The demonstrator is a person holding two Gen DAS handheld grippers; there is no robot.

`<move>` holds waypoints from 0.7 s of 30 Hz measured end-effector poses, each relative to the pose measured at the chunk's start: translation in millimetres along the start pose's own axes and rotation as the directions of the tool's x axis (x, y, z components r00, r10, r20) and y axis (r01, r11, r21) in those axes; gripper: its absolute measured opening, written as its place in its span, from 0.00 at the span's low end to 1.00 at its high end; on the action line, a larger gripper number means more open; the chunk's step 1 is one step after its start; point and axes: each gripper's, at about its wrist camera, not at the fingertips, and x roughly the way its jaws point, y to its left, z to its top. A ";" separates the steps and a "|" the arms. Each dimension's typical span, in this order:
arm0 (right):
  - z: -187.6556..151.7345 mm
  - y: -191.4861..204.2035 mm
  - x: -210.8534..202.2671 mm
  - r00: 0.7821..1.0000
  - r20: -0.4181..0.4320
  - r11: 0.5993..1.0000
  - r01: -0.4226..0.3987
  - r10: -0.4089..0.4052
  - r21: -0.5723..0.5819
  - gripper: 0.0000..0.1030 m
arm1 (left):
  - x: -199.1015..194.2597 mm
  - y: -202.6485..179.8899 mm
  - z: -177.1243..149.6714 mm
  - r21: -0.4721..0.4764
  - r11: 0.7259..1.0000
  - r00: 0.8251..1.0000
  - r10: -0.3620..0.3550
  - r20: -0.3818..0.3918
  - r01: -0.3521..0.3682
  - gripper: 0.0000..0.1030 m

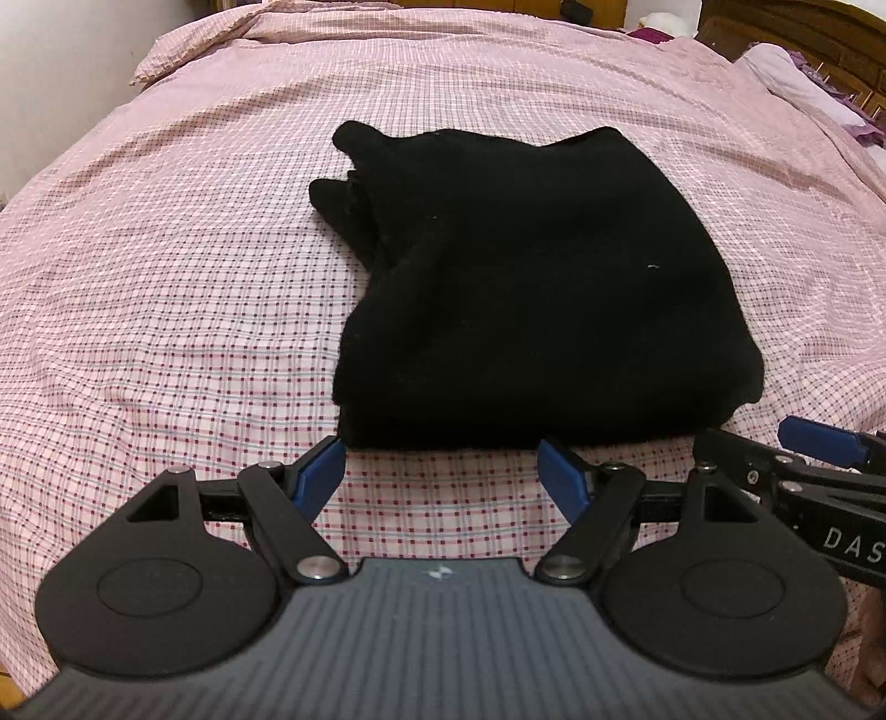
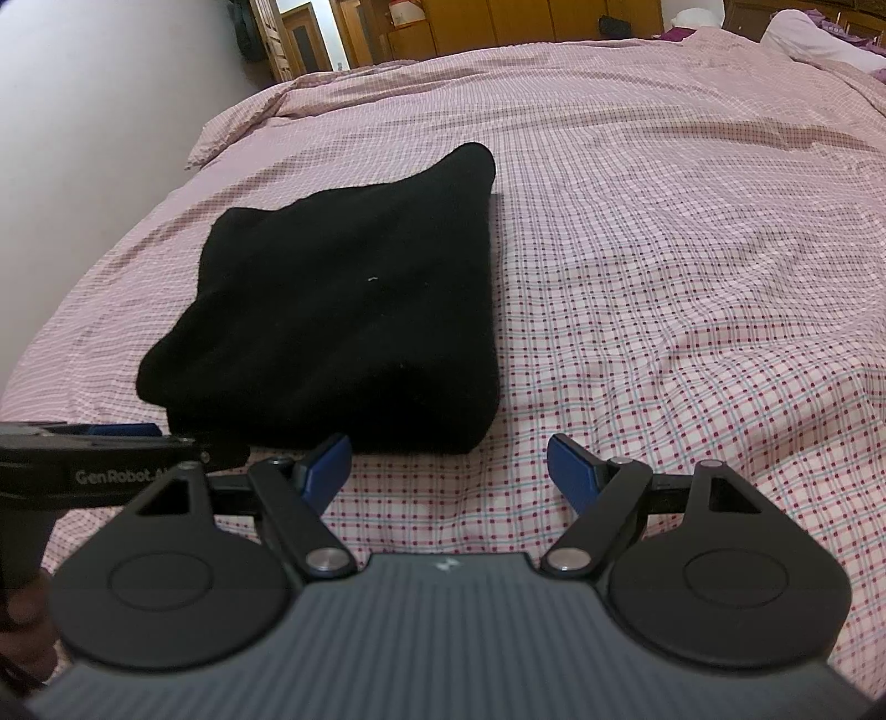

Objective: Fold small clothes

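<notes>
A black garment (image 1: 515,288) lies folded in a thick rectangle on the pink checked bedspread (image 1: 166,310); two dark ends stick out at its far left. My left gripper (image 1: 443,471) stands open just before its near edge, nothing between the blue pads. In the right wrist view the same garment (image 2: 343,310) lies left of centre, and my right gripper (image 2: 448,465) is open at its near right corner, empty. Each gripper shows at the other view's edge: the right one (image 1: 819,443) and the left one (image 2: 111,437).
The bedspread (image 2: 692,277) stretches wide to the right and far side. A white wall (image 2: 83,111) borders the bed on the left. Wooden furniture (image 2: 498,22) and a pale pillow (image 1: 797,77) sit at the far end.
</notes>
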 end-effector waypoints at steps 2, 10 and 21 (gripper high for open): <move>0.0 0.2 -0.1 1.000 0.000 1.000 0.000 0.000 0.000 0.77 | -0.4 0.0 0.0 0.000 1.000 1.000 0.000 -0.001 0.000 0.78; 0.3 0.6 -0.7 1.000 0.004 1.000 0.001 -0.001 -0.002 0.77 | 2.1 0.9 -0.7 -0.005 1.000 1.000 -0.003 -0.009 0.003 0.78; 1.0 1.2 -1.8 1.000 0.006 1.000 0.000 0.000 -0.003 0.77 | 2.1 0.9 -0.8 -0.009 1.000 1.000 -0.003 -0.012 0.003 0.78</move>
